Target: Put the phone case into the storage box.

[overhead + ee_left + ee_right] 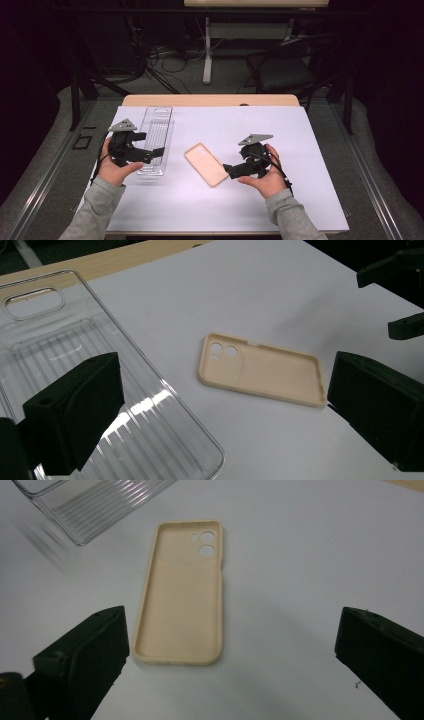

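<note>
In the high view, the left tool [156, 151] is held at centre left of the frame, its jaws spread wide and empty over the near end of a clear plastic tray [158, 131]. The right tool [231, 170] is seen at centre right, jaws also wide apart and gripping nothing, its tips just beside the near corner of a beige phone case [206, 164]. The case is laid open side up on the white worktop [280, 135], between the two tools and just right of the tray, not touching it. Both tools are carried in hands with grey sleeves.
</note>
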A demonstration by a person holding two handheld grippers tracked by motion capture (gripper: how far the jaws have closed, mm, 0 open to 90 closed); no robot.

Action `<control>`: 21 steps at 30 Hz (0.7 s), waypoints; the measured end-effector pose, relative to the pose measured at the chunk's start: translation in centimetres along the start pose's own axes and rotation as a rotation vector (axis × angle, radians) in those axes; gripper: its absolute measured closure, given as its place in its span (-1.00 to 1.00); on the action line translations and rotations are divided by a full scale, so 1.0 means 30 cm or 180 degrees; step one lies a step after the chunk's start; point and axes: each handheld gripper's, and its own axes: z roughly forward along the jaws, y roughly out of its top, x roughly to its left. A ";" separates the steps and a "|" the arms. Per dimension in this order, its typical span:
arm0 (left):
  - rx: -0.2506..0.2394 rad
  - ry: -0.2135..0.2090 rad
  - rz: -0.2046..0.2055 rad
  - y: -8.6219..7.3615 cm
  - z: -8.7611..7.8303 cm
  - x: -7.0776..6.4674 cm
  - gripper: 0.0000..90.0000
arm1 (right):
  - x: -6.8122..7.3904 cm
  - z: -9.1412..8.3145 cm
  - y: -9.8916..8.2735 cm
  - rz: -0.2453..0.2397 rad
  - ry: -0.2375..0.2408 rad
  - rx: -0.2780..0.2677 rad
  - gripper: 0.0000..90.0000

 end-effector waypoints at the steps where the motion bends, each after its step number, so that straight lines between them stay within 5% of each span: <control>1: -0.0005 -0.0002 0.0006 0.003 0.002 0.002 -0.96 | 0.000 0.004 0.005 -0.0001 0.0000 0.0006 -0.96; 13: -0.0070 0.0002 -0.0115 0.044 0.012 0.034 -0.94 | -0.007 0.020 0.080 -0.0057 -0.0052 0.0036 -0.66; 21: -0.0095 0.0020 -0.0039 0.058 0.015 0.034 -0.84 | -0.001 0.038 0.131 -0.0092 -0.0014 0.0092 -0.48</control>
